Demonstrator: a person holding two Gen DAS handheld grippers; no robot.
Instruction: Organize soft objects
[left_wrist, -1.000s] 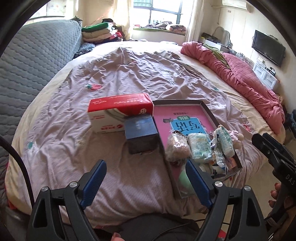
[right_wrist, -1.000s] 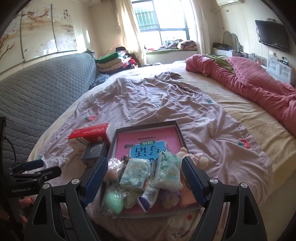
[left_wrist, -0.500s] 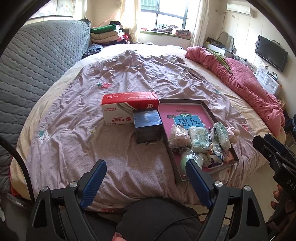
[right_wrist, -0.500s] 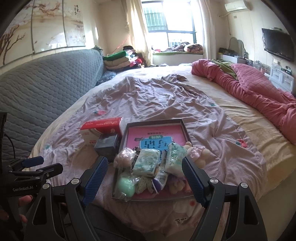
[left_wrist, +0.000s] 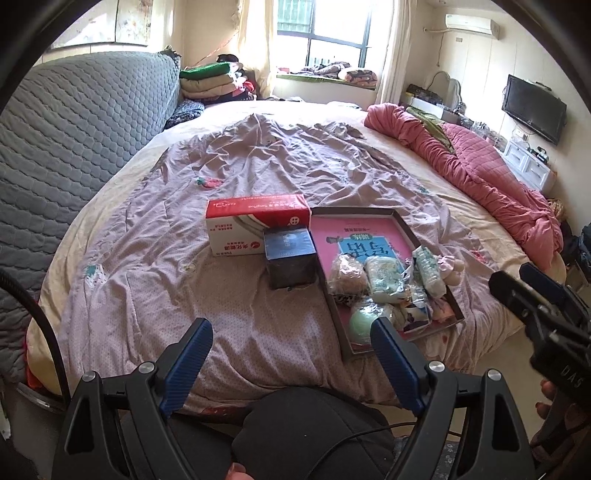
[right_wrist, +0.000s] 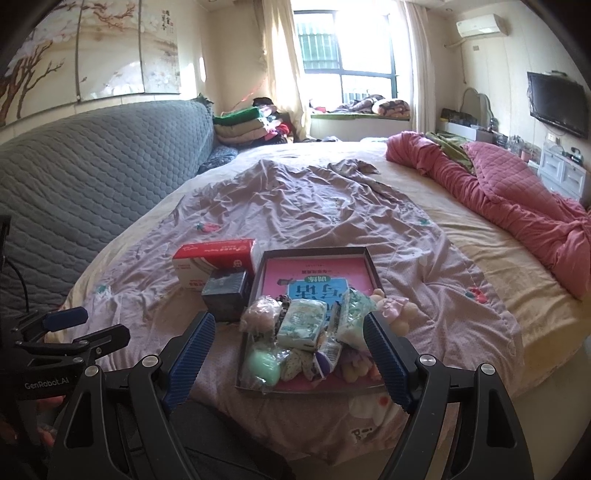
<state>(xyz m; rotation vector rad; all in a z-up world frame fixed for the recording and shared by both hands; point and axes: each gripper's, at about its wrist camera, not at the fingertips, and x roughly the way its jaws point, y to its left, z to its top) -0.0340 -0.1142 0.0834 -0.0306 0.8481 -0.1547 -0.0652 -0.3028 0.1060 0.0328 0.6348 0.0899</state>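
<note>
**Pulling back from the bed, both tools wide and empty**

Drawing away from the bed (left_wrist: 155, 280) compared with a second ago, taking in more room. Left gripper (left_wrist: 291, 354) and right gripper (right_wrist: 288, 350) gaping wide, gripping nothing. Soft objects (right_wrist: 306, 339) sitting heaped at the near end of the tray (right_wrist: 314, 251), by the bed's near edge. Fitting either sorting finished or sorting ahead.

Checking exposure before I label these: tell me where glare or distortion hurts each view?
Right wrist view: the window is blown out white and washes the curtain beside it. Left wrist view: the window is milder, with panes readable. Both: fisheye bends the bed's edges, dark vignette at the corners; the tray stays sharp.
</note>
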